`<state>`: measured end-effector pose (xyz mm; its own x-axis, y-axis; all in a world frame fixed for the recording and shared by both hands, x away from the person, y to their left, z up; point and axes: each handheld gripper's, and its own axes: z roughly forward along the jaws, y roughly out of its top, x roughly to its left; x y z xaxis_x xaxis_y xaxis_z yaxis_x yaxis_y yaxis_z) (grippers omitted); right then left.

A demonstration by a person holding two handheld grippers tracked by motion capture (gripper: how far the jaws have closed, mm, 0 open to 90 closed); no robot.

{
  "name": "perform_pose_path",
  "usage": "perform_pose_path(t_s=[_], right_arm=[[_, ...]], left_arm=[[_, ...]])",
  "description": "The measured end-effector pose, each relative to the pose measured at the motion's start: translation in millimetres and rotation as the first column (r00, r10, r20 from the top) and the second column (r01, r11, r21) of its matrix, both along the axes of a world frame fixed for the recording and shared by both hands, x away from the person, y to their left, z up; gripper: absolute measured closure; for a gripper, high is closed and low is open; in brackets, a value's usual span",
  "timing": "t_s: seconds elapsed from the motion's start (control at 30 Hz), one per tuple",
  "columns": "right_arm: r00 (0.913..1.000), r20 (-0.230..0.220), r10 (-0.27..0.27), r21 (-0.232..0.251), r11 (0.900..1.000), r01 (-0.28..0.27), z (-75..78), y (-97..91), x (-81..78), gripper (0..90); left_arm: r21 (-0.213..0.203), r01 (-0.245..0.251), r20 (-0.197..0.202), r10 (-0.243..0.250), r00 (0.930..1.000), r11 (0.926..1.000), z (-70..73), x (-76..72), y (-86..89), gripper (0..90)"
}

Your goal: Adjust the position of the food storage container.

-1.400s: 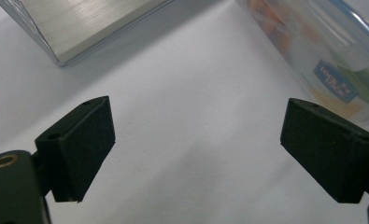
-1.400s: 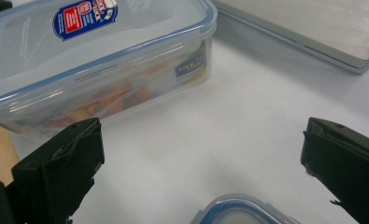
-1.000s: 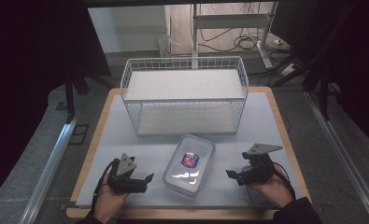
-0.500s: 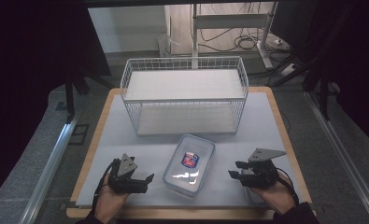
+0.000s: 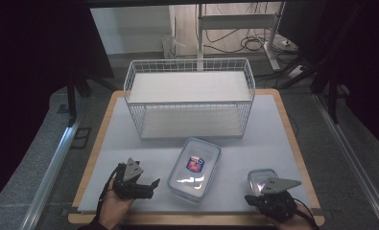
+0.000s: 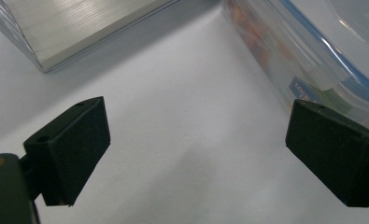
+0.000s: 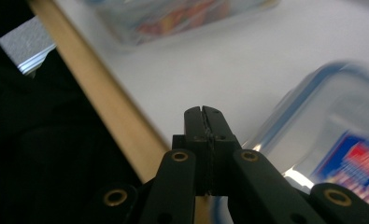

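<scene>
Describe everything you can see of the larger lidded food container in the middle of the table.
The larger container is a clear plastic rectangular box with rounded corners and a blue-trimmed snap lid, shut, with a red and blue label on top. It lies flat on the white mat, turned slightly askew, in front of the wire basket. Colourful contents show through its wall in the left gripper view. Neither gripper touches it.

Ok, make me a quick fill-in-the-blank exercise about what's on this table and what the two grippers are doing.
1. The white wire basket stands at the ___ side of the table.
2. The left gripper has its jaws ___, with nothing between them.
3. The right gripper has its jaws ___, beside the small container.
4. The large container lies ___ the two grippers.

Missing words: far; open; shut; between
</scene>
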<state>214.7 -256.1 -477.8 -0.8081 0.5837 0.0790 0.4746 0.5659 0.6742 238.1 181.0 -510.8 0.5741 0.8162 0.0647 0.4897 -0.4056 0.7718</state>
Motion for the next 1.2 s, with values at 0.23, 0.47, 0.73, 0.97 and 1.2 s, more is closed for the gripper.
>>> perform_pose_path(t_s=[0.23, 0.47, 0.73, 0.97, 1.2], right_arm=[[0.9977, -0.064, 0.023, -0.013, 0.9996, -0.024, -9.1, -12.9, -15.5, 89.7], [0.9987, -0.043, -0.029, -0.031, 0.9991, 0.028, -8.8, -26.3, -7.9, 89.7], [0.9929, -0.031, -0.115, -0.041, 0.9927, 0.114, -12.0, -46.6, 15.0, 89.8], [0.9874, -0.012, -0.158, -0.068, 0.9854, 0.156, -12.3, -47.3, 25.6, 89.7], [0.9996, -0.027, -0.003, 0.037, 0.9993, 0.004, -11.7, 3.9, 34.7, 88.9]], left_arm=[[0.004, -0.007, -0.002, 0.007, 1.0000, 1.0000, -0.7, 0.1, -0.5, 6.3], [0.008, -0.002, -0.006, 0.002, 1.0000, 1.0000, -1.9, 0.6, -1.8, 6.4], [0.008, 0.002, -0.016, -0.002, 0.9999, 1.0000, -3.5, 2.0, -2.8, 6.4], [0.000, -0.005, -0.024, 0.005, 0.9997, 1.0000, -3.0, 2.6, -1.8, 6.7], [-0.048, 0.011, -0.041, -0.013, 0.9991, 0.9988, -0.4, 1.4, 4.4, 3.0]])
